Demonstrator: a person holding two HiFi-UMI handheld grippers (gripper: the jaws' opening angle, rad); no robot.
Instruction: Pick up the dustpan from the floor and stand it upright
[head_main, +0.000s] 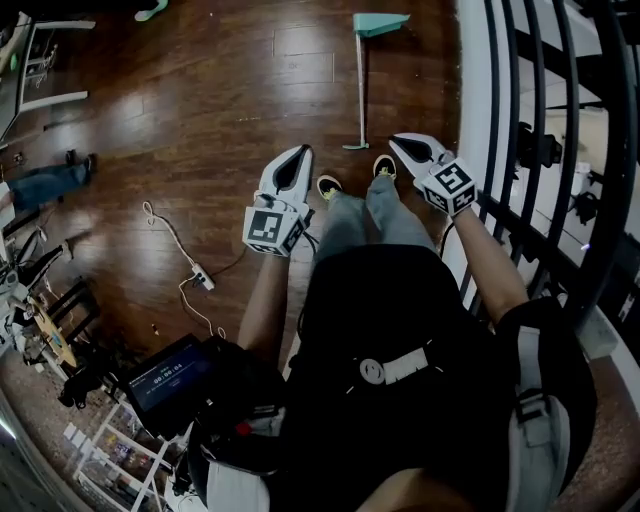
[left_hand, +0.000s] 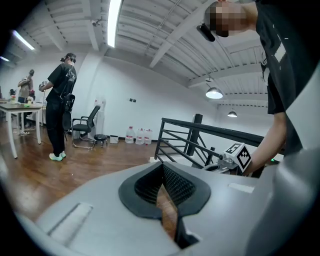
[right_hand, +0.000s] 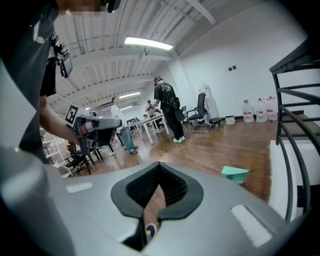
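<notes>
A teal dustpan (head_main: 380, 22) lies on the wooden floor far ahead in the head view, its long thin handle (head_main: 360, 95) running back towards my feet. The right gripper view shows the same dustpan pan (right_hand: 235, 173) low on the floor to the right of the jaws. My left gripper (head_main: 300, 152) and right gripper (head_main: 397, 142) hang in the air in front of my legs, well short of the pan. The handle's near end lies between them on the floor. The jaws of both grippers (left_hand: 162, 167) (right_hand: 159, 165) are shut with nothing held.
A black stair railing (head_main: 560, 120) runs along the right. A white power strip with cable (head_main: 203, 280) lies on the floor at left, and a dark screen (head_main: 165, 375) sits nearer me. Other people, tables (left_hand: 15, 107) and an office chair (left_hand: 86, 127) stand farther off.
</notes>
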